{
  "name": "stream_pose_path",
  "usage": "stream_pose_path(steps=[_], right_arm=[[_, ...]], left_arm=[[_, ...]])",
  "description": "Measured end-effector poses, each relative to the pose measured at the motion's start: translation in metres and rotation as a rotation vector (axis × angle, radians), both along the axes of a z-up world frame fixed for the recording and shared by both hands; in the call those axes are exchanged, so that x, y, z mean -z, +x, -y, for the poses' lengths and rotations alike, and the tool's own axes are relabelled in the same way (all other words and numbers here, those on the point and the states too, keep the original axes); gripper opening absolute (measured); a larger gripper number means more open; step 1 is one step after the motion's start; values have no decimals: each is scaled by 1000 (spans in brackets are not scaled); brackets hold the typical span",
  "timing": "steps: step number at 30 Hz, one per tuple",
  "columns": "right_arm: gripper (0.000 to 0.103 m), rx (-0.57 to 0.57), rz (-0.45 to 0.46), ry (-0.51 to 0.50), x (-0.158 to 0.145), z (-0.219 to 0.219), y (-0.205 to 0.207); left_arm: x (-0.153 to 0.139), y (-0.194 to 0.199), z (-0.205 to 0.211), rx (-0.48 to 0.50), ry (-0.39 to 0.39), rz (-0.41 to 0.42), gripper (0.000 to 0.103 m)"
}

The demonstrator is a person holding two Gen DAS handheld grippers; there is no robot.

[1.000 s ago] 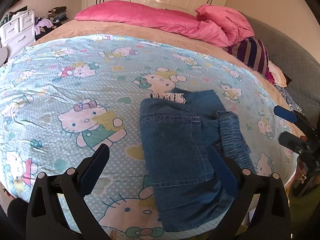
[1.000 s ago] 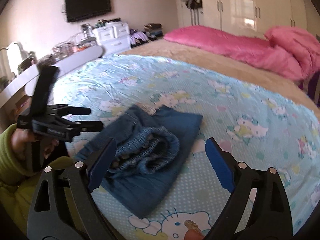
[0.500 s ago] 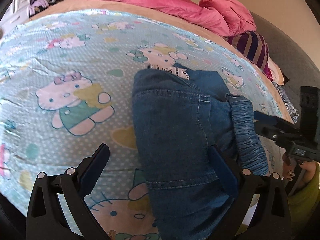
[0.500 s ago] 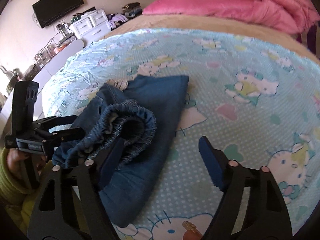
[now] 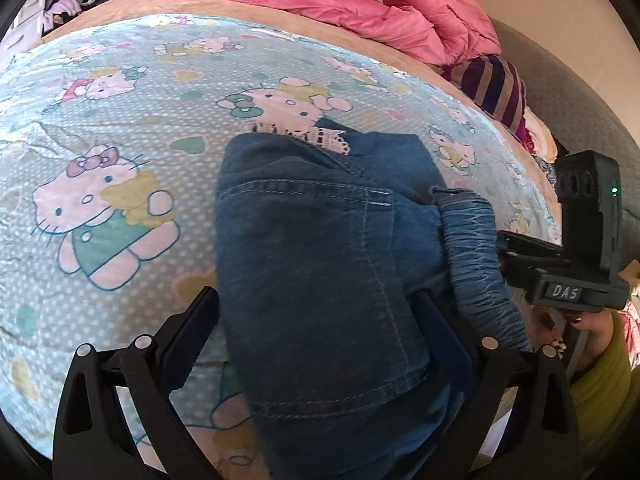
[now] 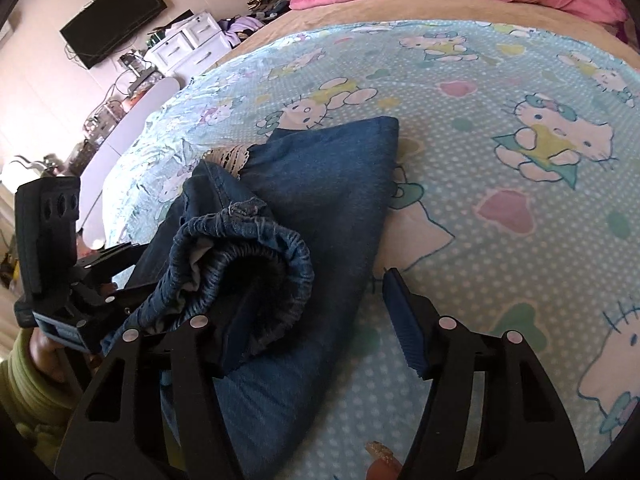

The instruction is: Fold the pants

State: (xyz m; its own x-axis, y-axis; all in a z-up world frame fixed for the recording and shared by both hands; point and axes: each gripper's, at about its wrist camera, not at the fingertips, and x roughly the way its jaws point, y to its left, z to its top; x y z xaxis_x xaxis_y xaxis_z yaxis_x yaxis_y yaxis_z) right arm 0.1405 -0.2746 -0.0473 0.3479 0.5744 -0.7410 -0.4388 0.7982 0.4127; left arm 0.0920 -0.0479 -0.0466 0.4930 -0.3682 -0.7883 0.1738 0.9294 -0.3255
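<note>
Pants: folded blue denim pants (image 5: 320, 264) lie on the bed, a stitched pocket panel on top; they fill the gap between the left tongs' fingers and reach away from them.
Waistband: the gathered elastic waistband (image 6: 256, 256) is bunched into an open loop at the pants' near edge, right in front of the right tongs.
Lace trim: a strip of pale lace trim (image 5: 316, 136) peeks out at the far end of the pants, beyond the left tongs.
Left tongs: the left tongs (image 5: 316, 336) are spread wide, released, one finger on each side of the denim; whether they touch the cloth is unclear.
Right tongs: the right tongs (image 6: 320, 320) are spread wide, released; their left finger (image 6: 236, 332) sits at the mouth of the waistband loop, the other over bare sheet.
Bed sheet: a light blue cartoon-cat sheet (image 6: 500, 184) lies under both tongs.
Pink duvet: a pink duvet (image 5: 320, 4) is heaped far beyond the left tongs.
</note>
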Motion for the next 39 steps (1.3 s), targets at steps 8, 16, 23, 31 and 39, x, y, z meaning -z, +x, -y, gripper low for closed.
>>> stream_pose_path(steps=[8, 16, 23, 31, 39], right_arm=[[44, -21, 22, 18, -2, -3, -4], [16, -48, 106, 8, -24, -21, -16], [16, -83, 165, 15, -45, -34, -8], [16, -98, 223, 5, -62, -52, 21], [16, -103, 230, -10, -63, -67, 45]], left_arm=[[-2, 1, 3, -4, -37, 12, 67], [-16, -4, 4, -5, -11, 64, 52], [-30, 2, -3, -32, -23, 98, 50], [-48, 22, -18, -67, -24, 140, 50], [-48, 49, -32, -86, -24, 145, 50]])
